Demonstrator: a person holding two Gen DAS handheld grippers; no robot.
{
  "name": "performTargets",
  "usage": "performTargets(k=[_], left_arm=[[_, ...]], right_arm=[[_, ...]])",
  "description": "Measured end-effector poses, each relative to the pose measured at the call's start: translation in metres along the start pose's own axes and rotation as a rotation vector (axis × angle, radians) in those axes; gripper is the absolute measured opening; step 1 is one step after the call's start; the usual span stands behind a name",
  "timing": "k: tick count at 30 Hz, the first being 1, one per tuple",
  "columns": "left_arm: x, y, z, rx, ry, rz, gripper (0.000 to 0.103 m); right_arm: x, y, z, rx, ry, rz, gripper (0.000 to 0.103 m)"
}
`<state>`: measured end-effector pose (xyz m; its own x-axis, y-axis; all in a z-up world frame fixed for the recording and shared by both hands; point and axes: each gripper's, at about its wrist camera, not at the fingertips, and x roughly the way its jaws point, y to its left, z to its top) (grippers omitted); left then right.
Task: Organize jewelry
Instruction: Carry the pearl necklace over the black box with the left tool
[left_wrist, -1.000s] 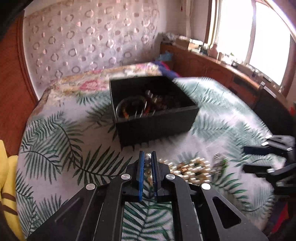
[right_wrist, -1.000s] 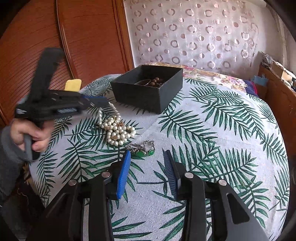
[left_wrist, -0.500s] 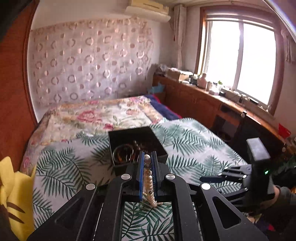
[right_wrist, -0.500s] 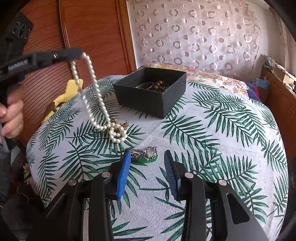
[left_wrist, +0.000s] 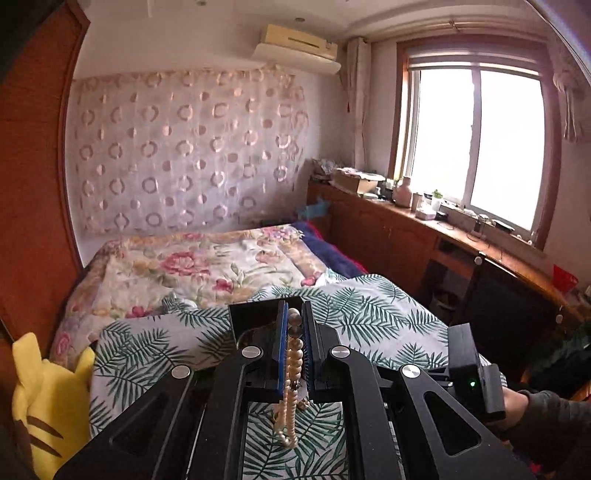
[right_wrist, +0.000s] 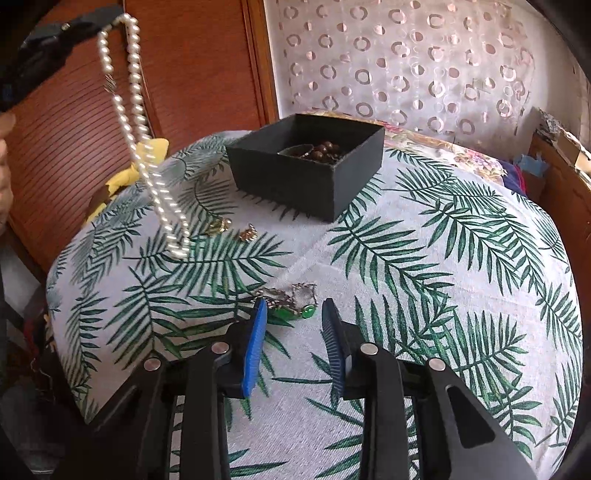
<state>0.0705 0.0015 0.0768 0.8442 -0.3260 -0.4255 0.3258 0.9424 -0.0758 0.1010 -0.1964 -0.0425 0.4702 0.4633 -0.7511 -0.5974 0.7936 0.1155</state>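
My left gripper (left_wrist: 293, 317) is shut on a white pearl necklace (left_wrist: 291, 373) and holds it high above the table. In the right wrist view the necklace (right_wrist: 142, 122) hangs from that gripper (right_wrist: 99, 22) at the upper left, its lower loop just above the cloth. The black jewelry box (right_wrist: 306, 166) stands open at the back of the table with brown beads and a bangle inside. My right gripper (right_wrist: 293, 319) is open, low over the cloth, just short of a silver and green piece (right_wrist: 291, 301).
Two small gold pieces (right_wrist: 236, 229) lie on the palm-leaf tablecloth (right_wrist: 424, 277) in front of the box. A yellow plush toy (left_wrist: 48, 398) sits off the table's left side. A bed (left_wrist: 199, 266) lies behind the table, wooden cabinets to the right.
My left gripper has lifted the pearl necklace off the table, from a pile to a hanging strand clear of the cloth. My right gripper has stayed near the green piece.
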Motion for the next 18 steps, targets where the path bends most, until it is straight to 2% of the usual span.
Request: performTargets(k=[5,16,18], left_arm=[[-0.003,0.008,-0.001,-0.011,-0.003,0.012,0.006],[-0.007,0.017,-0.005,-0.016,-0.004,0.036,0.006],[-0.006,0.018,-0.006,-0.017,-0.003,0.039,0.006]], right_arm=[[0.005,-0.009,0.007,0.021,0.002,-0.011,0.020],[0.025,-0.008,0.018,-0.028,0.074,-0.018,0.017],[0.026,-0.007,0.018,-0.043,0.076,-0.031,0.003]])
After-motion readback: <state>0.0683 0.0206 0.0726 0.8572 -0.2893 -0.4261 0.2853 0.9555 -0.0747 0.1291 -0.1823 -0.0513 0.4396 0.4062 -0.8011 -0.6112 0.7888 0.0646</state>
